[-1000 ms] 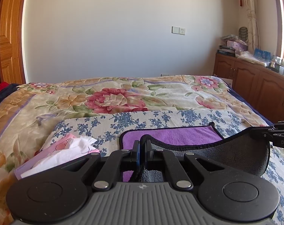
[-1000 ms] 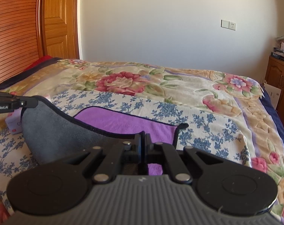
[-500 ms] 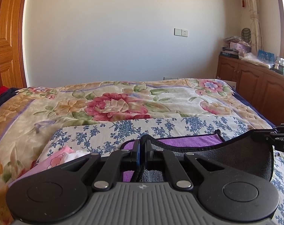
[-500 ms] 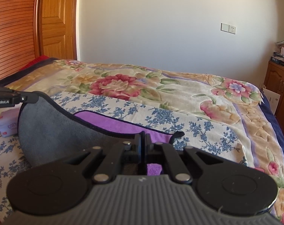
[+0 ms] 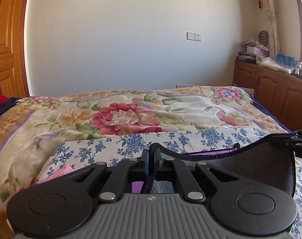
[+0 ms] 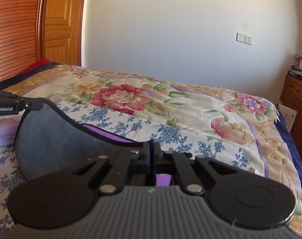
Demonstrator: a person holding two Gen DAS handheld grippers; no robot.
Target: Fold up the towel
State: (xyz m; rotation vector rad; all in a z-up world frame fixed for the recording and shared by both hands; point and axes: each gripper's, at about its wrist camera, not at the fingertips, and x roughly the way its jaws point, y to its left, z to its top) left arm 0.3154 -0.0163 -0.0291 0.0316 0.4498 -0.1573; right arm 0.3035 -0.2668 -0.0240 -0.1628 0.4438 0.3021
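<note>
Grey towel (image 5: 250, 169) is held up over the bed (image 5: 131, 109), one corner clamped in each gripper, left (image 5: 151, 155) and right (image 6: 152, 149).

towel (image 5: 250, 165) on sheet (image 5: 131, 143) | sheet on blanket (image 5: 121, 111) | cabinet (image 5: 270, 87) right of bed

The left gripper (image 5: 151, 157) is showing black linkage arms with silver rivets, two round black discs, a ribbed grey base and blue pads. The right gripper (image 6: 152, 151) is looking alike; "GenRobot.AI" is lettering the left one's side.
</note>
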